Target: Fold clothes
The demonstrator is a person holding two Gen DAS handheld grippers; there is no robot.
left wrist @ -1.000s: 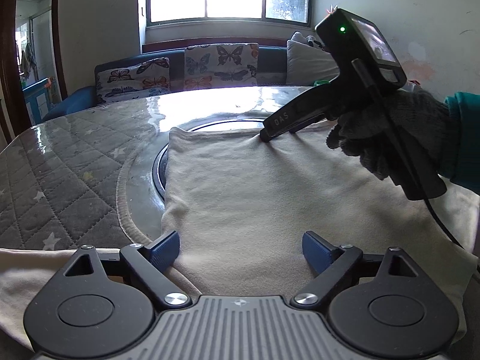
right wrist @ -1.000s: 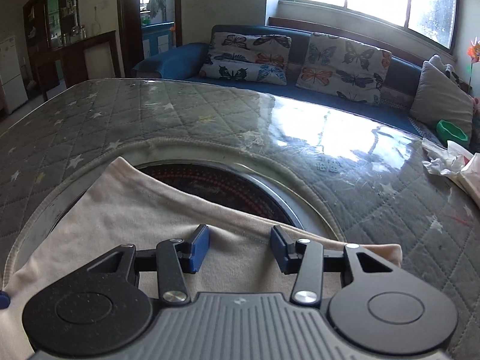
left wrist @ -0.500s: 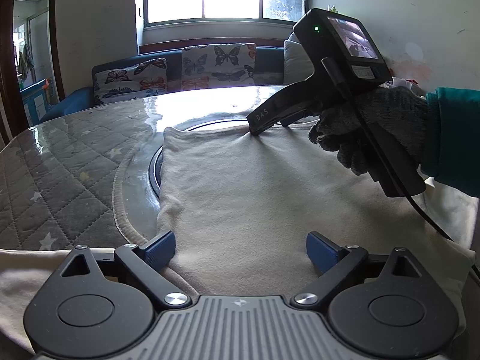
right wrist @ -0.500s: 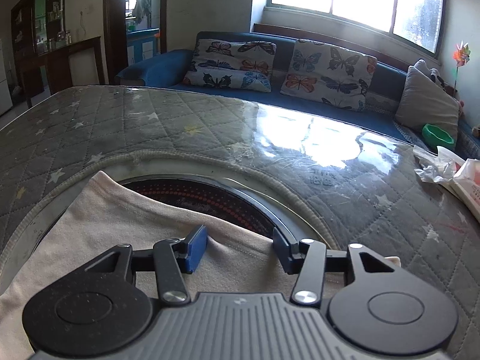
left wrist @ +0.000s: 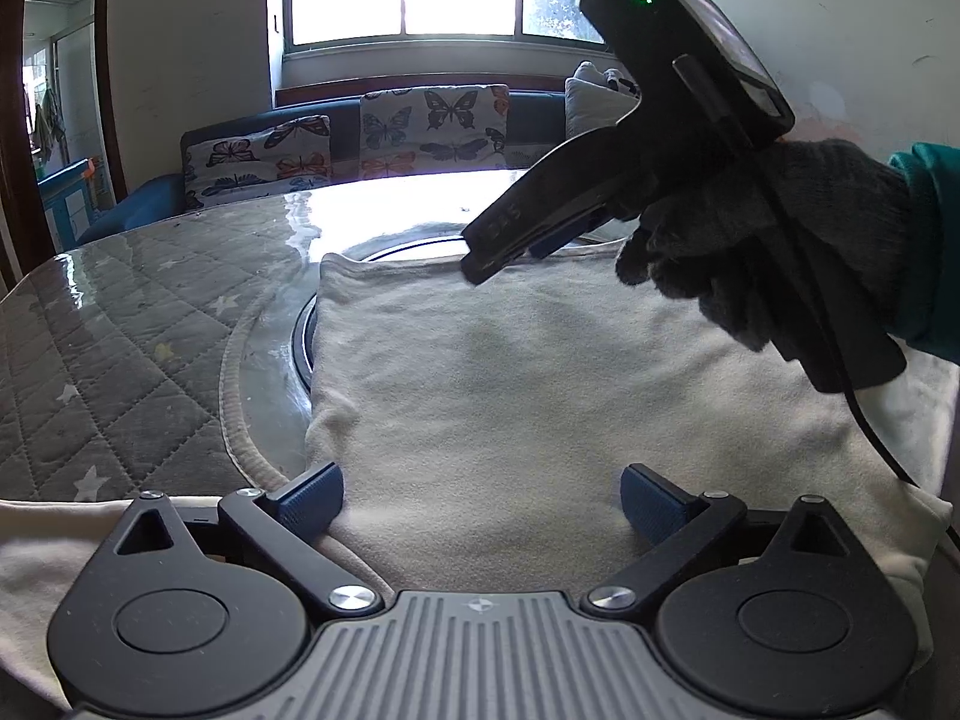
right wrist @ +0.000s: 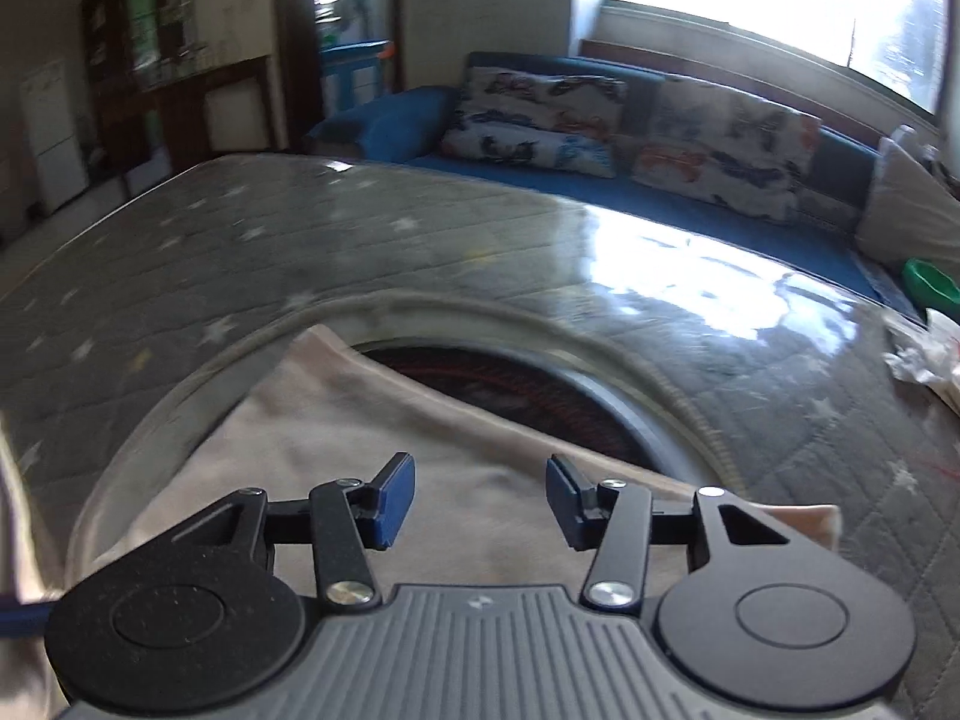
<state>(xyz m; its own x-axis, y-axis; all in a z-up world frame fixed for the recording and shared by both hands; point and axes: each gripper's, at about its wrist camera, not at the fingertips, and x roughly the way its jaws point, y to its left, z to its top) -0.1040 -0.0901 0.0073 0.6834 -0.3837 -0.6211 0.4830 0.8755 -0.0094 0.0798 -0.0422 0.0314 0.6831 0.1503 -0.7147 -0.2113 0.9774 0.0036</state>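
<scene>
A cream garment (left wrist: pixel 540 396) lies folded flat on the round table (left wrist: pixel 120 360), partly covering the dark round inset (right wrist: pixel 516 384) at its centre. My left gripper (left wrist: pixel 480 501) hovers at the garment's near edge. Its jaws are opening wide and grip nothing, with cloth only beneath them. A gloved hand (left wrist: pixel 750 240) holds my right gripper (left wrist: pixel 486 264) just above the garment's far hem. In the right wrist view, which is motion-blurred, my right gripper (right wrist: pixel 480 501) has jaws that are closing, still apart, and nothing is pinched between them. The garment (right wrist: pixel 336 456) lies below.
The table has a grey quilted star-pattern cover under a glossy sheet. Crumpled white wrapping (right wrist: pixel 924 354) sits at the table's right edge. A blue sofa with butterfly cushions (left wrist: pixel 420 120) and a green bowl (right wrist: pixel 930 282) stand behind, under a bright window.
The right gripper has lifted off the garment's far hem and shifted left and up. The left jaws have spread a little wider. The garment has stayed flat.
</scene>
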